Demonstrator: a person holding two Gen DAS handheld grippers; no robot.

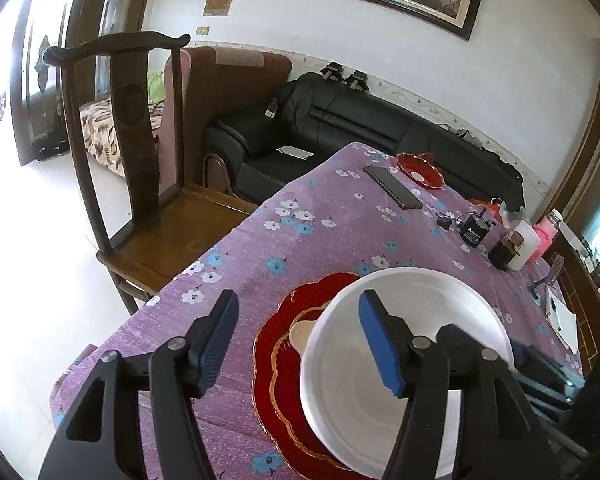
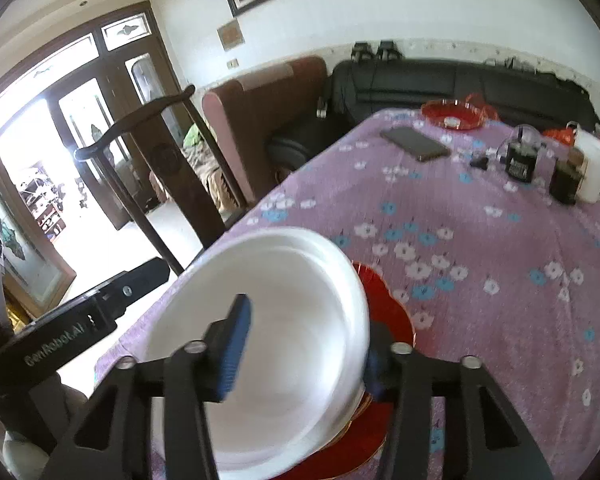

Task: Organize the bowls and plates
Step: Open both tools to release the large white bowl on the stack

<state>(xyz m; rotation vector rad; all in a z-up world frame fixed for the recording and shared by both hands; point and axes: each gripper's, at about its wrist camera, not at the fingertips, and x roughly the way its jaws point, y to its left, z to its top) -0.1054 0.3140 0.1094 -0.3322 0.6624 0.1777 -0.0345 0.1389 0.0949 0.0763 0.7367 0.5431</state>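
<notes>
A white bowl (image 1: 412, 364) sits tilted over a red scalloped plate (image 1: 278, 360) near the table's front edge. My left gripper (image 1: 300, 344) is open, its right finger inside the bowl and its left finger outside over the cloth. In the right wrist view the white bowl (image 2: 284, 344) lies between the fingers of my right gripper (image 2: 304, 348), one finger inside and one outside the rim; whether they press it is unclear. The red plate (image 2: 384, 304) shows under it. A second red plate (image 1: 420, 170) sits at the far side, also in the right wrist view (image 2: 456, 114).
The table has a purple flowered cloth (image 1: 320, 236). A phone (image 1: 392, 187), a black box (image 1: 474, 230), a white jar (image 1: 524, 246) and a pink item (image 1: 546, 234) lie on the far half. A wooden chair (image 1: 140, 184) stands at the left, a black sofa (image 1: 340, 120) behind.
</notes>
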